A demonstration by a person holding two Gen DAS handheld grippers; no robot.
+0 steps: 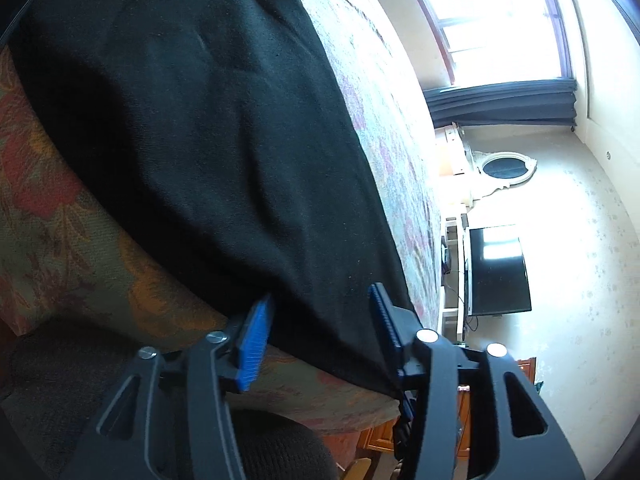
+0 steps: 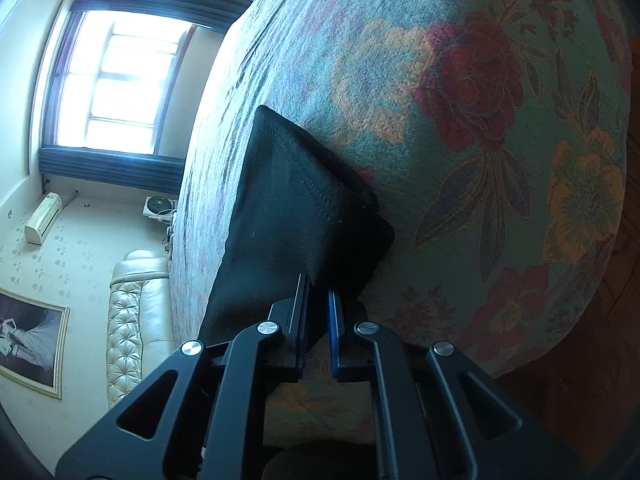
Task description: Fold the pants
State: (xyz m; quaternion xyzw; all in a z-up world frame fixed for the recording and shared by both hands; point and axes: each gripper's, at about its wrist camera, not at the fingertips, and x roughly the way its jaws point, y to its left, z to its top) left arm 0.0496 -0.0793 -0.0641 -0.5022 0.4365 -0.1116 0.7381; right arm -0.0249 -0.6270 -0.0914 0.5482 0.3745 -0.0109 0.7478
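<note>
Black pants (image 1: pixel 192 128) lie spread on a floral bedspread (image 1: pixel 60 240). In the left wrist view my left gripper (image 1: pixel 320 316) is open, its blue pads (image 1: pixel 254 344) on either side of the pants' near edge, which lies between the jaws. In the right wrist view a hemmed end of the black pants (image 2: pixel 304 208) rests on the bedspread (image 2: pixel 500 160). My right gripper (image 2: pixel 318 300) is shut on the near edge of that cloth, the pads (image 2: pixel 334 320) close together with fabric between them.
The bed's rounded edge drops to a wooden floor (image 2: pixel 624 272). A window with dark curtains (image 1: pixel 500 20), a wall-mounted TV (image 1: pixel 496 268), a cream sofa (image 2: pixel 136 320) and a framed picture (image 2: pixel 28 344) stand around the room.
</note>
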